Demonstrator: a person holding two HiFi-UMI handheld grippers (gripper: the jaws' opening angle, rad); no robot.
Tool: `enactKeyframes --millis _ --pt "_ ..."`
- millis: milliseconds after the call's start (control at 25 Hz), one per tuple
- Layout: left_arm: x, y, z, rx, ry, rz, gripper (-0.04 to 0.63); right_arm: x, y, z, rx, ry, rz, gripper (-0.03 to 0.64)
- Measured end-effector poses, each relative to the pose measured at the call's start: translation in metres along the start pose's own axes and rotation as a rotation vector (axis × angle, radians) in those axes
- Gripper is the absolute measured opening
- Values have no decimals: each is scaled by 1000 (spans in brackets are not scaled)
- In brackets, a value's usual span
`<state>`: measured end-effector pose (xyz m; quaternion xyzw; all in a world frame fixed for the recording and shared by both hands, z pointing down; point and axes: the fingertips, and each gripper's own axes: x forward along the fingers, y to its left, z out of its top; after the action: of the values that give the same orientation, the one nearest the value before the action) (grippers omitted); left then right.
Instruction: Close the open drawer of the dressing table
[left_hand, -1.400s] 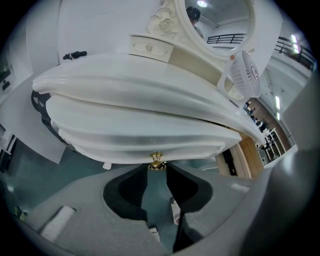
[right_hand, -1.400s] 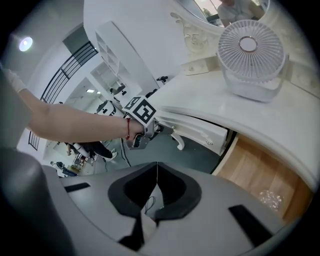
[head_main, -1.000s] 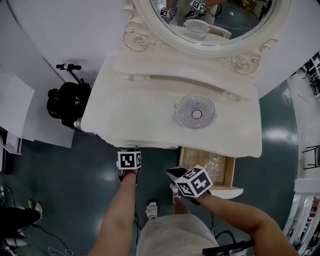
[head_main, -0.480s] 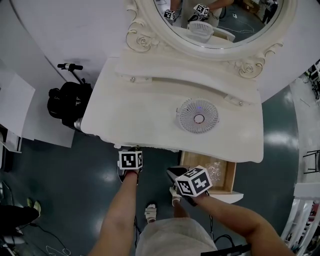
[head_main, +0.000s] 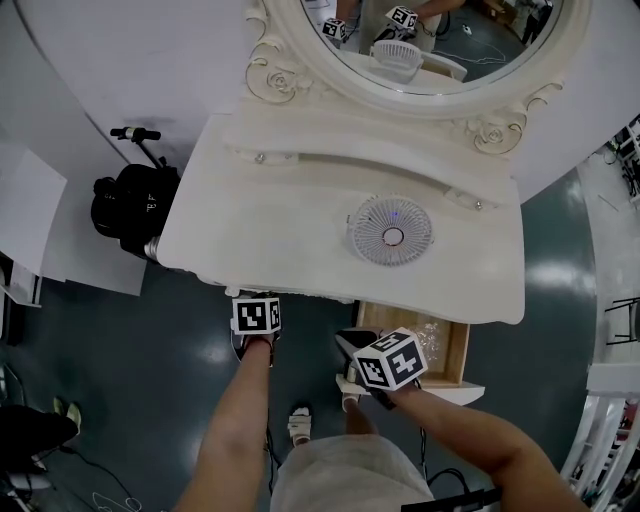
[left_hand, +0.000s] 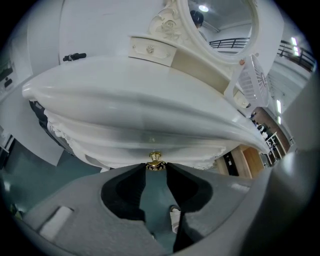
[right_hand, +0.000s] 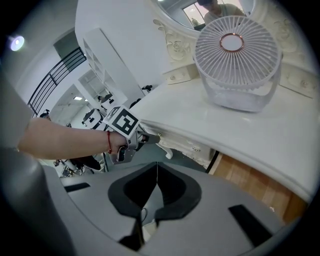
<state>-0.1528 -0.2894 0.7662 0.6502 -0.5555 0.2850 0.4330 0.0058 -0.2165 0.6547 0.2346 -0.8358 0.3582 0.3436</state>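
Note:
The white dressing table (head_main: 290, 215) has one wooden drawer (head_main: 456, 348) pulled out under its right front, with something clear lying inside. The drawer's white front panel (head_main: 462, 392) faces the person. My right gripper (head_main: 347, 344) hangs by the drawer's near left corner, shut and empty, the jaw tips touching in the right gripper view (right_hand: 157, 166). My left gripper (left_hand: 156, 169) is at the table's front edge further left, shut on a small brass knob (left_hand: 155, 160). The right gripper view shows the left gripper (right_hand: 146, 138) against that edge.
A round white fan (head_main: 392, 235) stands on the tabletop near the right, below an oval mirror (head_main: 440, 50). A black bag with a handle (head_main: 125, 210) sits on the floor left of the table. The person's sandalled feet (head_main: 300, 422) are below the grippers.
The head view has shifted a little. The right gripper has crept slightly beside the drawer's corner. The left gripper stays on the knob, and the drawer stands out about as far as before.

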Motion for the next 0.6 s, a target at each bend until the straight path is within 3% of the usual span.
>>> enactKeyframes --millis 280,440,600 --pt "-1 0 -1 -13 21 -24 123 -4 5 -4 -3 6 4 17" --pt "-2 0 -1 -19 -9 -37 123 -7 7 -2 -20 -9 -1 17" --pt "-3 -2 -6 14 -1 -41 170 -11 7 -2 -44 -10 -3 17"
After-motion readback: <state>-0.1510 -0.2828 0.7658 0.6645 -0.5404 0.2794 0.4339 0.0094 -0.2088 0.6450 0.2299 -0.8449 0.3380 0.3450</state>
